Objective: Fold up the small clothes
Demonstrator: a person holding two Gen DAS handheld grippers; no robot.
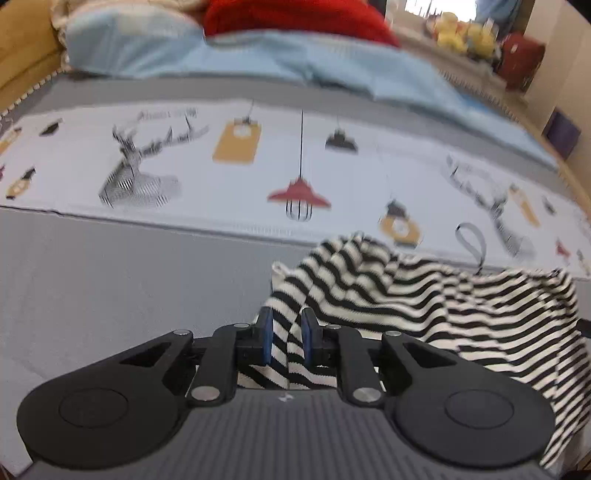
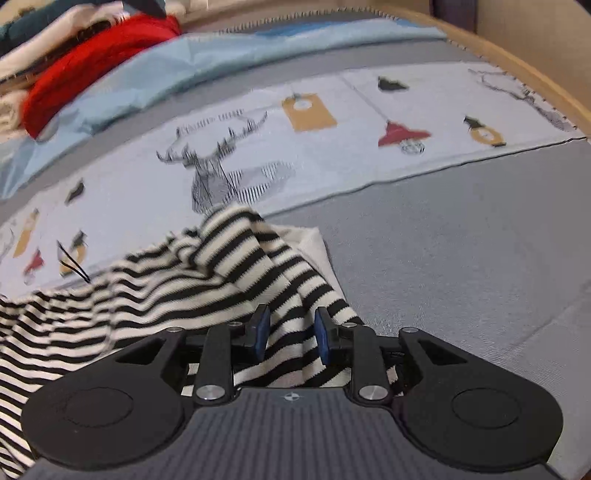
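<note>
Nearest the lens, left tool (image 1: pixel 287 334) clamped narrow on a bunched edge of the striped garment (image 1: pixel 424 295), blue pads (image 1: pixel 265 334) pressing black-and-white knit from both sides. Alongside, right tool (image 2: pixel 290 334) set a little wider, with a fold of the same striped garment (image 2: pixel 207 273) running between its pads (image 2: pixel 261 332); cloth appears pinched there too, though contact on the right-hand pad not fully clear. Between the two tools, fabric slung in a rumpled sag, one edge raised off the bed, the rest trailing down onto the grey bedspread (image 1: pixel 110 277). A plain pale patch (image 2: pixel 314 247), lining or an under-layer by the look of it, peeking out beside the stripes in the right view. Judged from this, a step early in the fold: garment gripped at two points along one edge, being lifted or spread rather than creased. Next move calling for both tools apart to draw the edge taut, then a lowering flat onto the bedspread before any fold-over; uneven pull likely to twist the knit or slip the looser right-hand hold. Just beyond, a thin dark loop (image 1: pixel 471 240) lying where grey meets a printed throw (image 1: pixel 221 177) with stag heads, hanging lamps and tags. Farther back, a pale blue sheet (image 1: pixel 258 59), a red cushion or blanket (image 1: pixel 295 18), and blurred yellow objects (image 1: pixel 461 33) by a bright window.
</note>
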